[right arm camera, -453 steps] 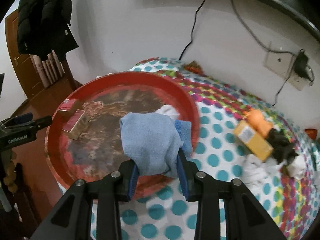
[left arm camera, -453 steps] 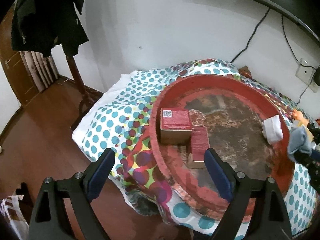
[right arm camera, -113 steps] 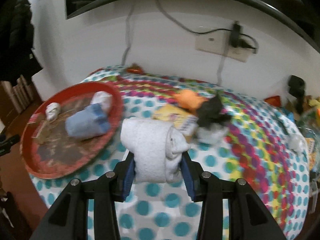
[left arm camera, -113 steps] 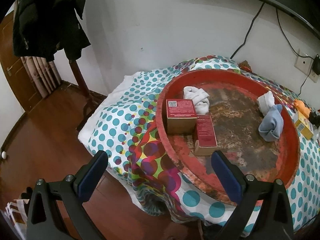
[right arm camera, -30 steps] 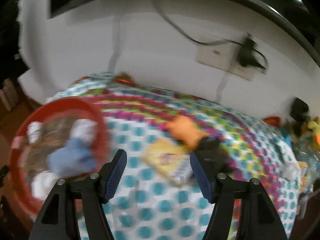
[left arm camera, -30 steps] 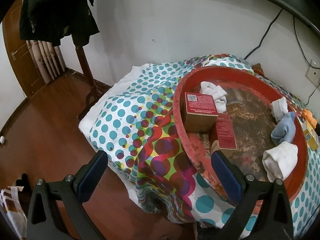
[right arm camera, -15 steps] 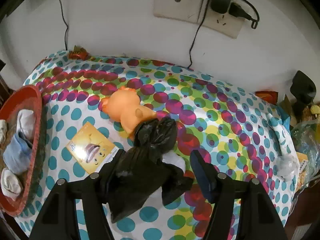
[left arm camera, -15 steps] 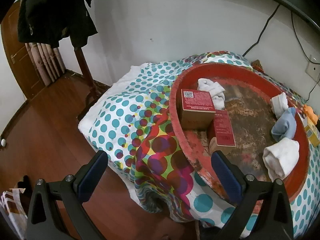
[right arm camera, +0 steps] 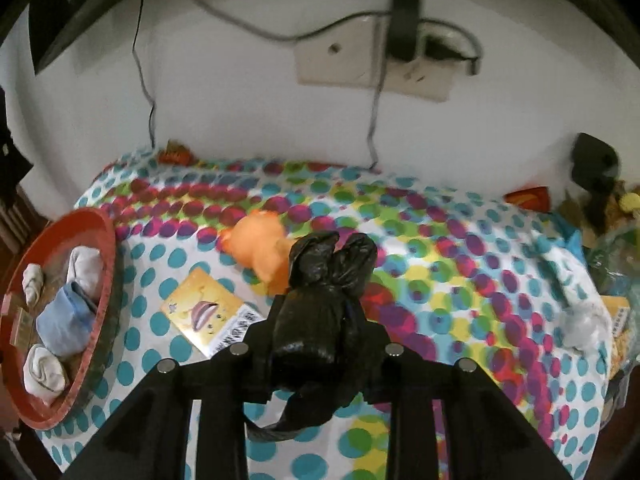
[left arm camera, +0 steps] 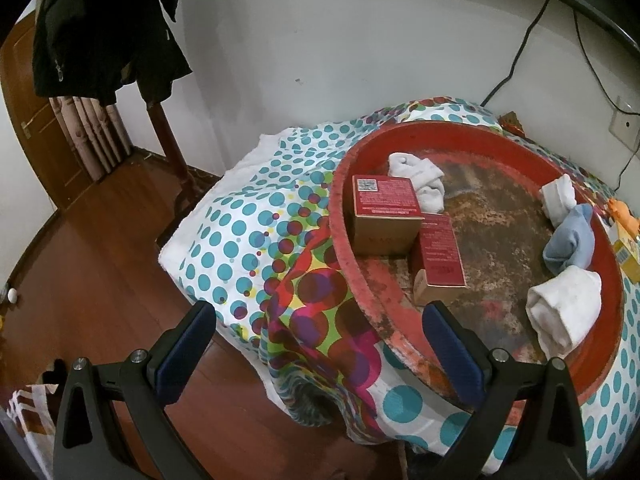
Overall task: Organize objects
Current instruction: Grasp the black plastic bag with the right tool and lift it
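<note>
The right tongs had just closed and were clenched on a black plastic bag bundle, which filled the gap between the two arms. The knotted ears of the bundle stuck out past the tips, and a loose tail of black film hung down below the arms. Whether the bundle was lifted or touching the cloth could not be told. Just beyond it lay an orange toy on the dotted tablecloth, and to the left of the tongs a flat yellow box rested on the same cloth. Further left sat a red round tray at the edge of the tabletop, holding a blue sock roll between white sock rolls.

The left tongs stood released, with the arms wide apart and nothing between them, held over the near edge of the tabletop. The right arm's blue pad overlapped the tray's near rim in the view, while the left one hung over the wooden floor. Inside the tray, two red-topped boxes stood side by side near the left rim, with a white sock roll behind them. At the tray's right side lay another white roll, the blue one, and a larger white roll nearest the camera.
</note>
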Tool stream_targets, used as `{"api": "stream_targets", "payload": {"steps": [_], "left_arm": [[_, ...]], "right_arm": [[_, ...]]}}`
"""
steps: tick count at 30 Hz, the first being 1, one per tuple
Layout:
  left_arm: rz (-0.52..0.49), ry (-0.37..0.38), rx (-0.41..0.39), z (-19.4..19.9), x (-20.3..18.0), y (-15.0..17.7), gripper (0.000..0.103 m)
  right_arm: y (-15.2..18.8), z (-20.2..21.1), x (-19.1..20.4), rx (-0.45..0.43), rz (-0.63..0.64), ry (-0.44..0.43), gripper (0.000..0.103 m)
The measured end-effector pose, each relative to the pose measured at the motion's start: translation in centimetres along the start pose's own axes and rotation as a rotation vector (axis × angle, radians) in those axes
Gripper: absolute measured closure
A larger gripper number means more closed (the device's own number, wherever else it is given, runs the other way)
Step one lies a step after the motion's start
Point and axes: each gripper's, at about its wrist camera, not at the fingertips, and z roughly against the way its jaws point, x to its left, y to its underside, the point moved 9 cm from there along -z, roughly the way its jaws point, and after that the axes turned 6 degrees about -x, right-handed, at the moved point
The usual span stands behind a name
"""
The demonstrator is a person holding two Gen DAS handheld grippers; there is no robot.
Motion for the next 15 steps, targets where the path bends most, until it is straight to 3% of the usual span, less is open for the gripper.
{"api": "stream_targets", "payload": {"steps": [1, 6, 11, 15], "left_arm": [[-0.003, -0.001, -0.002, 0.0, -0.1, 0.0, 0.000], [-0.044, -0.001, -0.024, 0.5, -1.1, -0.3, 0.000], [-0.100, 0.007, -0.064, 2.1, -2.9, -1.0, 0.000], [-0.142, 0.087, -0.085, 4.1, -6.1, -1.7, 0.000]], "right_arm": [[0.2, 0.2, -0.3, -0.006, -0.006, -0.004, 0.074], [2.0, 1.2, -4.3, -0.060, 0.002, 0.142, 0.074], [4.2, 0.7, -8.3, -0.060, -0.045, 0.184, 0.074], [5.5, 0.8, -11.0, -0.062, -0.062, 0.193, 0.074]]}}
